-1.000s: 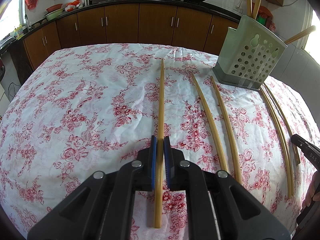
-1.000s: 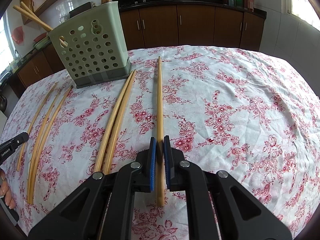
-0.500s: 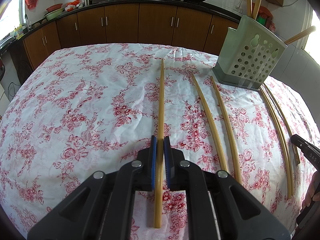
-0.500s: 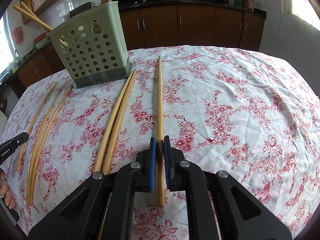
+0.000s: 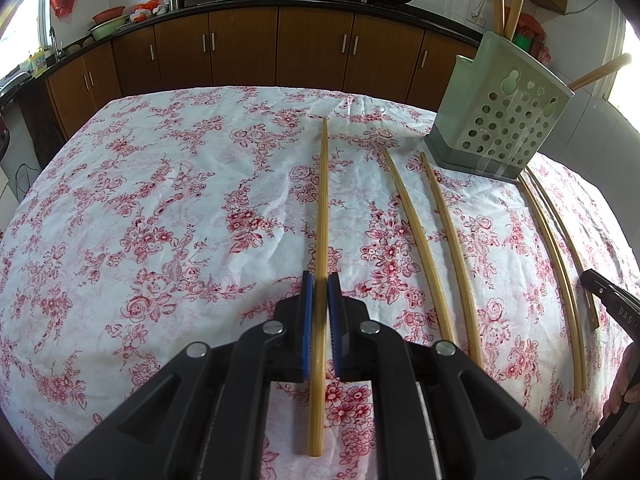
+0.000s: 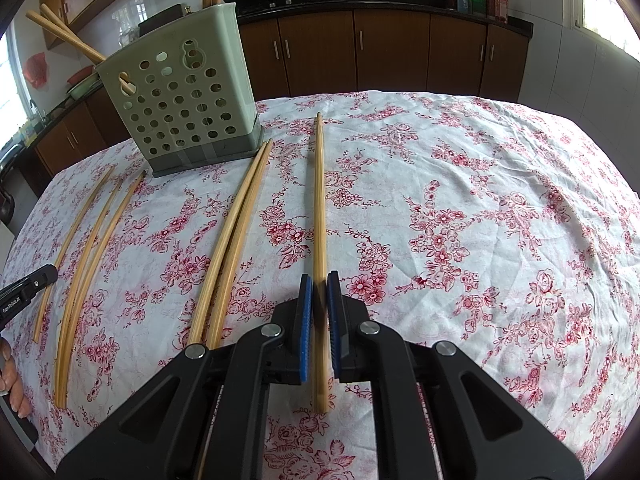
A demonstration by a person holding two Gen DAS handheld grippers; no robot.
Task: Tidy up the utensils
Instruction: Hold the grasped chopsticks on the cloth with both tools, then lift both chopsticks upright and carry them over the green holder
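My left gripper (image 5: 320, 285) is shut on a long bamboo chopstick (image 5: 322, 200) that runs straight away from me along the floral cloth. My right gripper (image 6: 319, 285) is shut the same way on another bamboo chopstick (image 6: 319, 200). A pale green perforated utensil holder (image 5: 502, 120) (image 6: 180, 108) stands at the back between both hands, with a few chopsticks leaning in it. Two loose chopsticks (image 5: 436, 240) lie apart to the right of my left gripper. Another pair (image 6: 232, 236) lies side by side to the left of my right gripper.
The floral tablecloth (image 5: 140, 220) covers the whole table. The other gripper's black tip (image 5: 612, 304) (image 6: 28, 284) and a hand's fingers show at each view's edge. Brown kitchen cabinets (image 6: 392, 52) and a counter with pans stand behind the table.
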